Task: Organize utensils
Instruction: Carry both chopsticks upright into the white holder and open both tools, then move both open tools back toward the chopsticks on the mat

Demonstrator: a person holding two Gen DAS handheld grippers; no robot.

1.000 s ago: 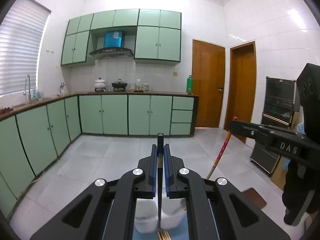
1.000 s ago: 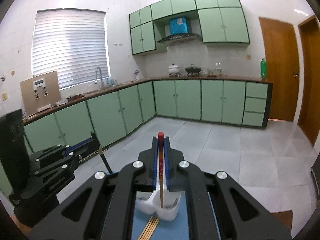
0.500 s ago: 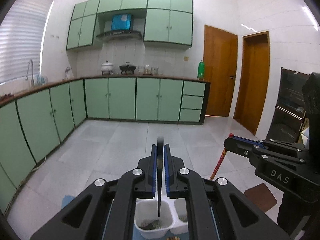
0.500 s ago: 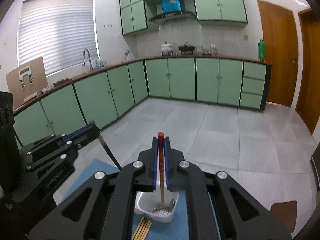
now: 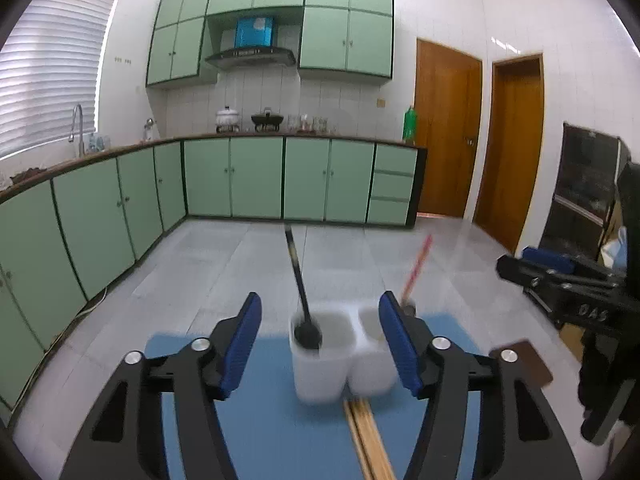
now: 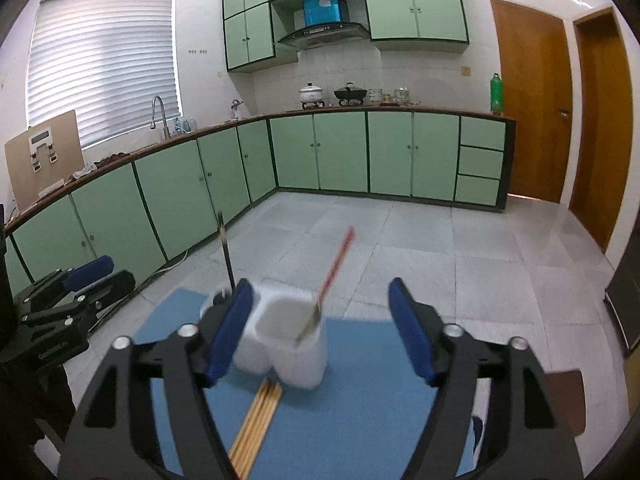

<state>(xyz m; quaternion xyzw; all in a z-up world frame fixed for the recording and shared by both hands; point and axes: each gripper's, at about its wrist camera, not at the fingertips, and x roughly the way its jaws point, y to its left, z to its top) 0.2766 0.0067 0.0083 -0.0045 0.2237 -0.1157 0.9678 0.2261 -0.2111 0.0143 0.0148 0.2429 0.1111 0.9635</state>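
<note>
Left wrist view: the left gripper [image 5: 320,340] has its blue-padded jaws spreading apart, well clear of everything between them. Between the pads, untouched by them, stands a white two-cup holder [image 5: 340,364] on a blue mat [image 5: 256,432]. In the holder's left cup a black-handled utensil [image 5: 298,280] leans up and slightly to the left, its dark rounded end sunk inside the cup; it is blurred, so its exact kind cannot be told. A red-handled utensil [image 5: 416,268] rises from the right cup, tilted to the right, partly hidden by the right pad. A bundle of wooden chopsticks [image 5: 366,440] lies flat on the mat, just in front of the holder. The right gripper [image 5: 560,284] shows at the right edge.

Right wrist view: the right gripper [image 6: 320,328] also has its jaws opening, and the pads press on nothing. The white holder [image 6: 280,344] sits between them on the blue mat [image 6: 360,392], its left cup partly behind the left pad. The red-handled utensil [image 6: 332,276] leans in the nearer right cup, tilted to the right, its lower end metal-coloured. The black-handled utensil [image 6: 226,252] stands nearly upright in the left cup. The chopsticks [image 6: 256,420] lie on the mat, their far ends touching or just beside the holder's base. The left gripper [image 6: 80,280] shows at the left edge, pads apart.
</note>
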